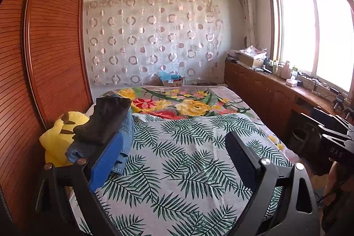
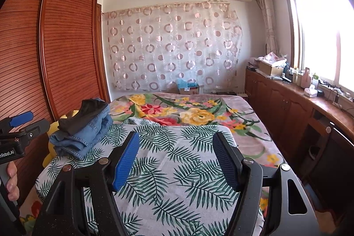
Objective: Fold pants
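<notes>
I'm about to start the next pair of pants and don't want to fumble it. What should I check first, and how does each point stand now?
1. Left gripper jaws open, nothing between them: ok.
2. Right gripper jaws open, nothing between them: ok.
3. Leaf-print sheet ahead of both grippers free of clothes: ok.
4. Folded jeans stacked at the bed's left edge, black garment on top: ok.
5. An unfolded pair within reach: cannot tell, none in view.
</notes>
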